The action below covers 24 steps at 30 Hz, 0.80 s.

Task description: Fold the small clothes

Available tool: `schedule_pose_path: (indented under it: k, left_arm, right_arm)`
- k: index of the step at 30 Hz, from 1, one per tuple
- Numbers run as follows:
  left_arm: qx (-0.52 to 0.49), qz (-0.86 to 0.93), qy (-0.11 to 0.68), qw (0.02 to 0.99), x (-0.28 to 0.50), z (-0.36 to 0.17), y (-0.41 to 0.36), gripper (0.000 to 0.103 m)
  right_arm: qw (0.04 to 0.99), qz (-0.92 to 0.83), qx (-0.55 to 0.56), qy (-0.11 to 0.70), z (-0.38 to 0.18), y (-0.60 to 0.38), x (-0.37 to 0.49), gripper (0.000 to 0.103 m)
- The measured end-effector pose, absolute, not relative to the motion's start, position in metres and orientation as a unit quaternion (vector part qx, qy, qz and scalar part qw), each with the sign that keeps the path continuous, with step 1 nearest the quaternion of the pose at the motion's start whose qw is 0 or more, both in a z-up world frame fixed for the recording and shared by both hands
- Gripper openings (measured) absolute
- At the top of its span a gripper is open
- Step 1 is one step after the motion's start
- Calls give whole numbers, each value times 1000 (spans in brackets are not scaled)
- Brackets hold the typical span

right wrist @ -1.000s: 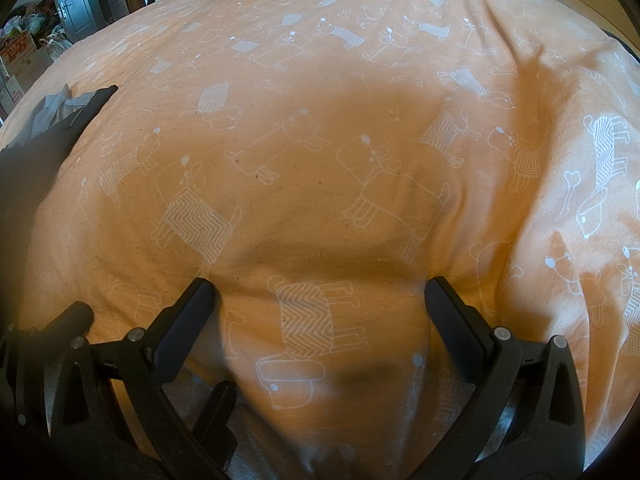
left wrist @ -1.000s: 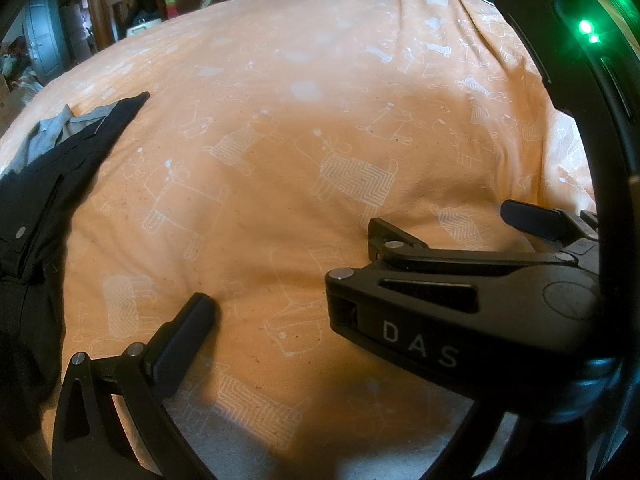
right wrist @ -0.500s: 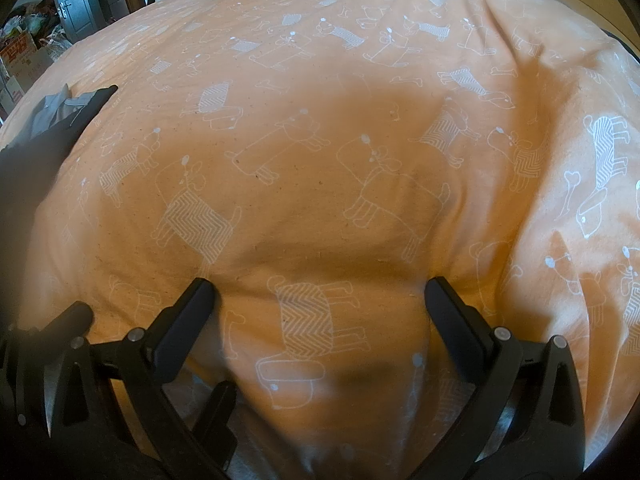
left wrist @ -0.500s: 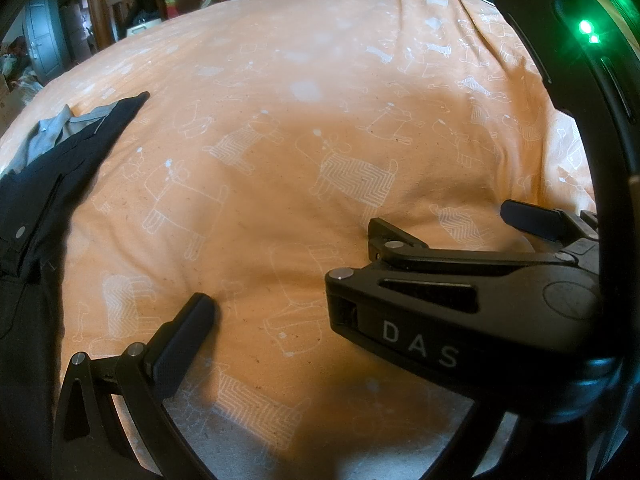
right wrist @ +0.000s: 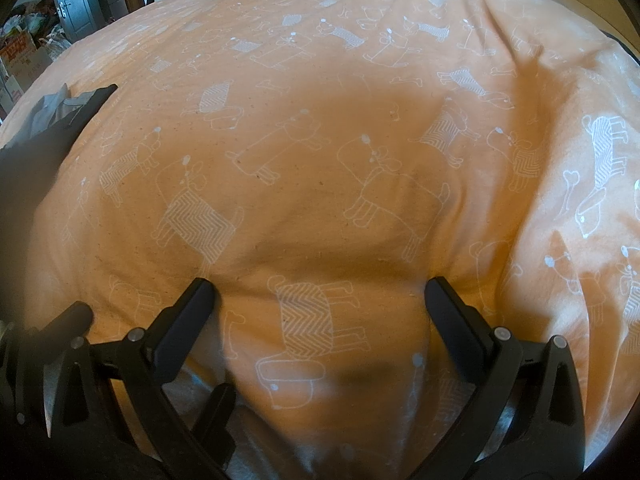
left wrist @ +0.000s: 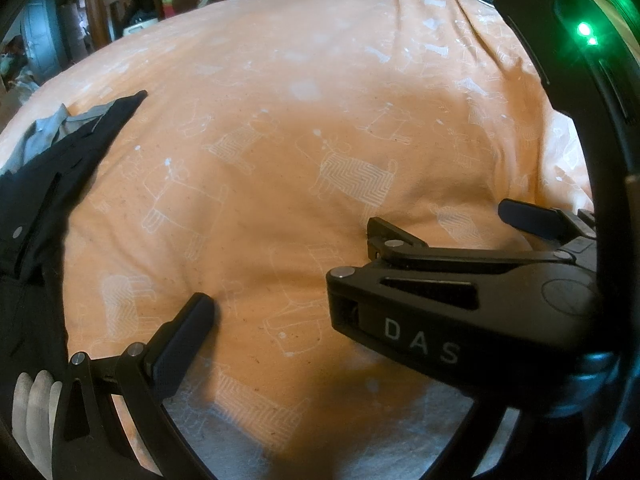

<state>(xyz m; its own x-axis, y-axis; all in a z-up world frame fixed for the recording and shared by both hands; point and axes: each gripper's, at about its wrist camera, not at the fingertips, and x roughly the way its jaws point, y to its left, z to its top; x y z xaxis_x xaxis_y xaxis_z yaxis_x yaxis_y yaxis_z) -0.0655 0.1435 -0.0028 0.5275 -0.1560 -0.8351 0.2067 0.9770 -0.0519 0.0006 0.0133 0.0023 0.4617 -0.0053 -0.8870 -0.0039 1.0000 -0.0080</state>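
Note:
A black garment [left wrist: 36, 200] with a grey lining lies spread on the orange bedsheet [left wrist: 280, 140] at the far left; the right wrist view shows it at its left edge [right wrist: 36, 160]. My left gripper [left wrist: 304, 312] hovers open low over the sheet, right of the garment. Only its left finger [left wrist: 184, 332] shows, because the right gripper's body hides the other one. My right gripper [right wrist: 320, 292] is open over bare sheet, nothing between its fingers. It sits close beside the left gripper, whose finger [right wrist: 72, 314] shows at the lower left.
The sheet, printed with white dog outlines, bulges and creases toward the right [right wrist: 540, 100]. Whitish rounded shapes [left wrist: 34, 404] show at the lower left corner; I cannot tell what they are. Room clutter and a door [right wrist: 72, 4] lie beyond the bed's far edge.
Both grippers stay in place and open. Whitish rounded shapes have appeared at the lower left corner of the left wrist view, beside the garment.

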Motion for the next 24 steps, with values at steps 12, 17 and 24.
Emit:
schedule_pose_path:
  k: [12,17,24]
  left_arm:
    - [26,-104,475,874,-65,-3,145,103]
    - [26,-104,475,874,-65,-3,145,103]
    - [26,-104,475,874,-65,-3,144,103]
  right_arm:
    - [854,0,-5,521,2,11,1,103]
    - [854,0,-5,521,2,11,1,103]
    - [854,0,-5,520,2,10,1,103]
